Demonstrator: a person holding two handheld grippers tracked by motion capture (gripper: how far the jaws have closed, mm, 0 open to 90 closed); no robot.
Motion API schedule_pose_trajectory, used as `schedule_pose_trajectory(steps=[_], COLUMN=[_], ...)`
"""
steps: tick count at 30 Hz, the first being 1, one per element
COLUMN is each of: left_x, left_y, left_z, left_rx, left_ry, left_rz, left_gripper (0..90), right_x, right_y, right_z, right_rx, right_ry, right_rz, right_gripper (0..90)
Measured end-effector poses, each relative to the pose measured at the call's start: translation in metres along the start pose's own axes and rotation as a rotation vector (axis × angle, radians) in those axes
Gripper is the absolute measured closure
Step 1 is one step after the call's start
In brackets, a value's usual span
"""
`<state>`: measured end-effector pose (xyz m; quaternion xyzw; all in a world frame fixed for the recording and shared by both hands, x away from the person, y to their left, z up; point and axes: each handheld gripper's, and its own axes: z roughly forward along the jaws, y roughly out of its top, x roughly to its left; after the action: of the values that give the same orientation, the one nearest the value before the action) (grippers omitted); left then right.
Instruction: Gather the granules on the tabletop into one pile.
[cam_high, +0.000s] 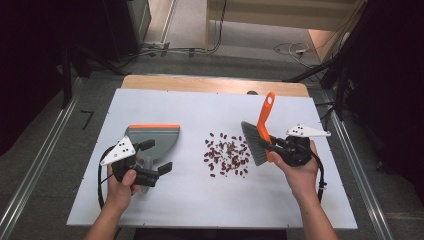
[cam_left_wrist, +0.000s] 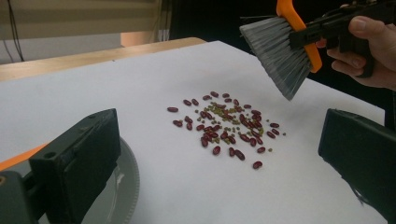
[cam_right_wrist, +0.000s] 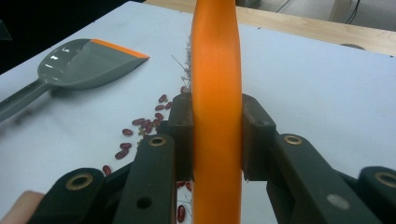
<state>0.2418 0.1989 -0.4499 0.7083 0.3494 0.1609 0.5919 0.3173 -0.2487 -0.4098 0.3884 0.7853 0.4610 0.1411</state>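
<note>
beans: dark red beans (cam_high: 226, 153) mixed with small greenish ones lie scattered at the centre of the white counter (cam_high: 200, 200).
brush: an orange-handled brush (cam_high: 262, 131) with grey bristles hangs at 3 o'clock from the beans, bristles just above their edge, handle pointing to 12 o'clock.
right hand-held gripper: the right hand-held gripper (cam_high: 272, 145) is clamped on the brush handle, jaws pressed to both sides of it.
dustpan: a grey dustpan (cam_high: 151, 138) with an orange lip lies flat at 9 o'clock from the beans, well apart from them.
left hand-held gripper: the left hand-held gripper (cam_high: 156, 156) hovers over the dustpan handle, jaws spread wide, gripping nothing.
</note>
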Motion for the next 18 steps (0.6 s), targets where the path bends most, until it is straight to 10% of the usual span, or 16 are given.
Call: schedule_pose_trajectory(steps=[18], left_x=[0.001], left_y=[-0.005], left_z=[0.002], left_rx=[0.022], left_ry=[0.018], left_rz=[0.034], left_gripper=[0.0], right_x=[-0.032], right_y=[0.030], right_z=[0.047], right_rx=[0.240], right_ry=[-0.172], right_rz=[-0.138], right_gripper=[69.2])
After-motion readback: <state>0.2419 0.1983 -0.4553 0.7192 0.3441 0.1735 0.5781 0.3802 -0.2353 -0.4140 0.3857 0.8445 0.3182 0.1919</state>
